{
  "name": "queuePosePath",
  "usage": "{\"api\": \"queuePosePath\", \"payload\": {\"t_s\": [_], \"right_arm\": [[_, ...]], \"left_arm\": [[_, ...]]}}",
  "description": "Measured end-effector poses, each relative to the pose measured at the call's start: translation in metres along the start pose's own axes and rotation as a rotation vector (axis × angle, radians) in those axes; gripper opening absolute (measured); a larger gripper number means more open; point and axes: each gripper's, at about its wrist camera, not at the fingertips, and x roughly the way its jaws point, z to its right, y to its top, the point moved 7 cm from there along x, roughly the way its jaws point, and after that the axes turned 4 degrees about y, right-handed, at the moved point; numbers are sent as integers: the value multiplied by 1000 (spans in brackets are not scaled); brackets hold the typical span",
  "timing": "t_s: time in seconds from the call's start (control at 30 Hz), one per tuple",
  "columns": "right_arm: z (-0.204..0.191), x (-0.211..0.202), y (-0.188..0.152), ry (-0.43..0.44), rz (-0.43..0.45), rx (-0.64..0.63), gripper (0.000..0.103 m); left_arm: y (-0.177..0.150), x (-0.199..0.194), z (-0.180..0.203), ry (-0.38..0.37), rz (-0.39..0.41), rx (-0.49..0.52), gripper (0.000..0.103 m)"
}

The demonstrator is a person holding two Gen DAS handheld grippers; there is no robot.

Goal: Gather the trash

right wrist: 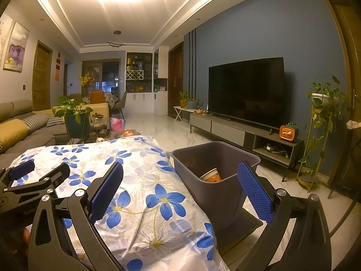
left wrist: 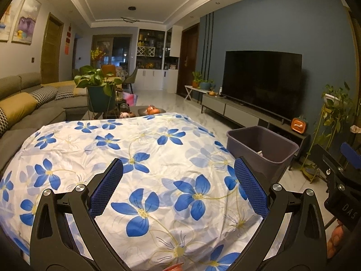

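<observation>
Right wrist view showed the right gripper point(right wrist: 180, 189) with its fingers spread wide and empty above the flowered cloth point(right wrist: 126, 180). At one o'clock stood the grey bin point(right wrist: 225, 158), an orange paper cup point(right wrist: 212, 175) inside. The left gripper point(left wrist: 178, 185) likewise gaped empty, the bin at two o'clock.

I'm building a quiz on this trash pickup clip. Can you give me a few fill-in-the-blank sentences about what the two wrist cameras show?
1. The paper cup lies inside the grey ____.
2. Both the left gripper and the right gripper have their jaws ____.
3. The flowers printed on the tablecloth are ____ in colour.
4. The television screen is switched ____.

Missing words: bin; open; blue; off
</observation>
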Motion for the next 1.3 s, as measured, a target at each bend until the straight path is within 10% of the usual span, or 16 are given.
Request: {"api": "queuePosePath", "payload": {"t_s": [1.3], "right_arm": [[-3, -7, 1, -3, 12, 5, 97]], "left_arm": [[2, -9, 3, -7, 8, 8, 97]]}}
